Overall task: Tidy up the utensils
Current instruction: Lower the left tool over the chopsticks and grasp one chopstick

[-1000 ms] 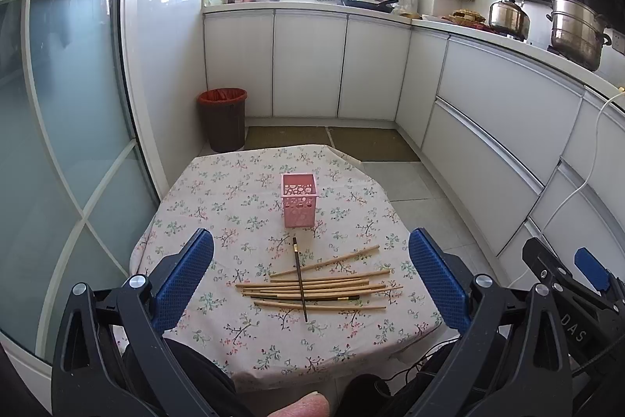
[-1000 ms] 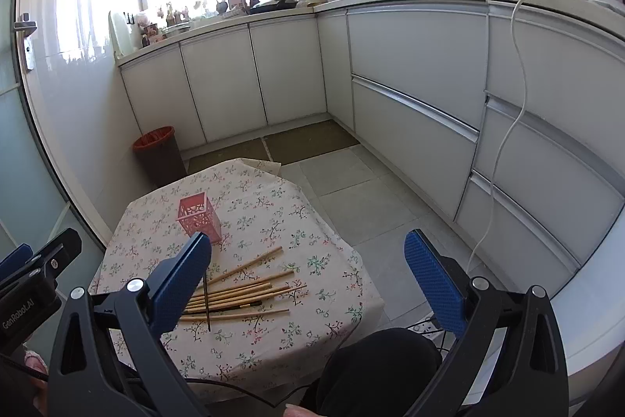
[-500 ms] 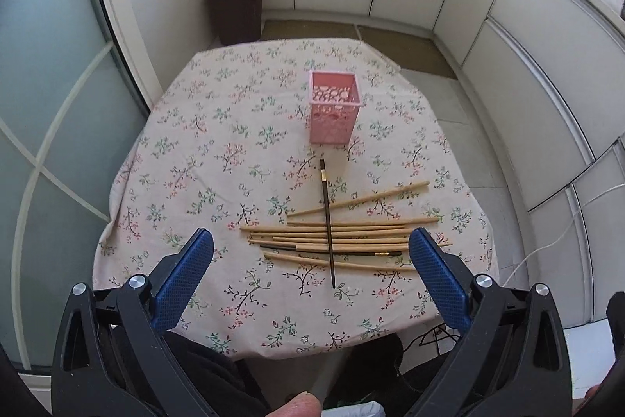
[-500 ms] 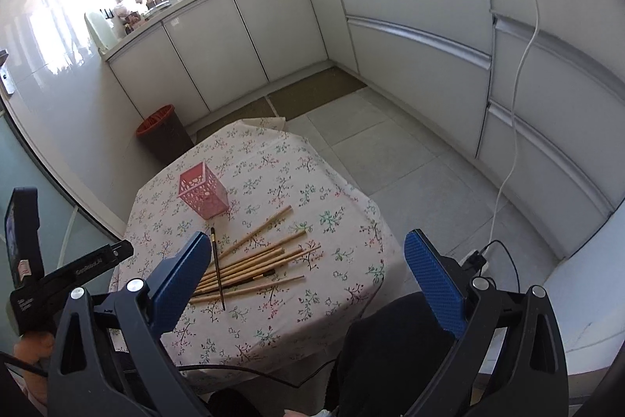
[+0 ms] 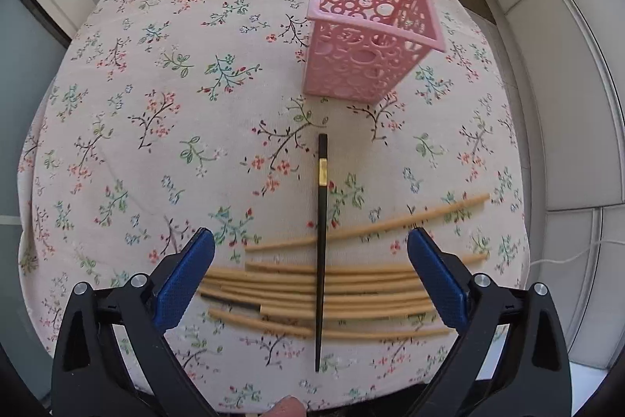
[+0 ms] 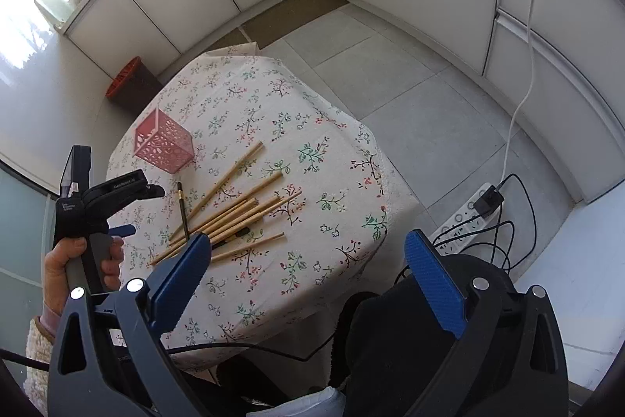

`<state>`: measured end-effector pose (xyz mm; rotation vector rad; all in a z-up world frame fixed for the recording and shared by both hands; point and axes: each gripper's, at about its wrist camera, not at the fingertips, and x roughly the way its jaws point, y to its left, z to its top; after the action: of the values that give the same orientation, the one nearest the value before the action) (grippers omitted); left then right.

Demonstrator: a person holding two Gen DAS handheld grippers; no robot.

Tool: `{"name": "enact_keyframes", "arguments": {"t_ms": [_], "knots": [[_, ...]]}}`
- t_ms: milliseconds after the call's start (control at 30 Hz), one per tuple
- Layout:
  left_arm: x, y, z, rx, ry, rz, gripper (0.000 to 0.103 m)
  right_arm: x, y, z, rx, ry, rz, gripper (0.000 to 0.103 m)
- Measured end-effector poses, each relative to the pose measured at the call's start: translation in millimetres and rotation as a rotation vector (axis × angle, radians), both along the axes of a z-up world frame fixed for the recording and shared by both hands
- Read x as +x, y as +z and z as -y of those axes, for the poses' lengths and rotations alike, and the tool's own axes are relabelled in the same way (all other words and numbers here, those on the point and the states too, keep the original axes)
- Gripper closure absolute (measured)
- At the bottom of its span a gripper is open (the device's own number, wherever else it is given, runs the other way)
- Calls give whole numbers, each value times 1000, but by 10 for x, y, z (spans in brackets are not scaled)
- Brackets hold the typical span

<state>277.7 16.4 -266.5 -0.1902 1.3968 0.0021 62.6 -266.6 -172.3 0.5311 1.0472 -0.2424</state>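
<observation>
While your left gripper (image 5: 310,274) hangs over the bamboo chopsticks (image 5: 351,286), its jaws start closing from wide with nothing pinched, you are at the first pick. Your right gripper (image 6: 308,274) waits wide and empty off the table edge. Next, pinch the black chopstick (image 5: 321,221) lying across them and carry it to the pink holder (image 5: 367,38) just beyond.

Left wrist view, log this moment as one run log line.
left gripper: closing, empty, above bamboo chopsticks | black chopstick: crosses the pile | pink perforated plastic holder: upright, empty | right gripper: open, empty
</observation>
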Motion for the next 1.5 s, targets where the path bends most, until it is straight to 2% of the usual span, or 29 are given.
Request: {"name": "enact_keyframes", "arguments": {"t_ms": [167,233,333,433,500,567,600,800,1000,1100,1200,1333,1400,1433,1500], "knots": [[229,-203,13,-9,10,-12,22,174,-207,63,25,-2,-65,7],[263,-262,14,-21,11,-13,23,224,-255,69,26,-6,-79,7],[297,-323,51,-31,-3,-10,32,297,-299,39,17,2,-81,7],[307,-375,122,-19,-42,-11,48,370,-334,-9,13,17,-91,7],[316,-427,154,-11,-56,-16,62,407,-350,-32,6,23,-98,7],[322,-441,174,9,-64,8,65,434,-359,-56,-9,28,-102,7],[330,-448,191,21,-75,19,72,451,-362,-63,-16,29,-104,7],[476,-507,178,41,-66,38,94,540,-382,-126,-57,32,-116,7],[323,-456,-1,31,-58,78,97,711,-431,-218,-67,43,-135,7],[238,-288,-98,1,-63,106,97,837,-462,-265,-64,36,-142,7],[111,21,-223,-29,-74,162,97,1070,-539,-282,2,17,-160,7],[-115,472,-441,-57,-93,273,97,1519,-717,-187,188,-111,-166,8],[-241,609,-420,-55,-97,326,97,1749,-853,-174,248,-180,-180,11],[-267,692,-456,-56,-98,351,97,1872,-925,-194,247,-201,-198,14],[-304,801,-537,-65,-103,389,97,2088,-1074,-264,229,-215,-242,26]]}}
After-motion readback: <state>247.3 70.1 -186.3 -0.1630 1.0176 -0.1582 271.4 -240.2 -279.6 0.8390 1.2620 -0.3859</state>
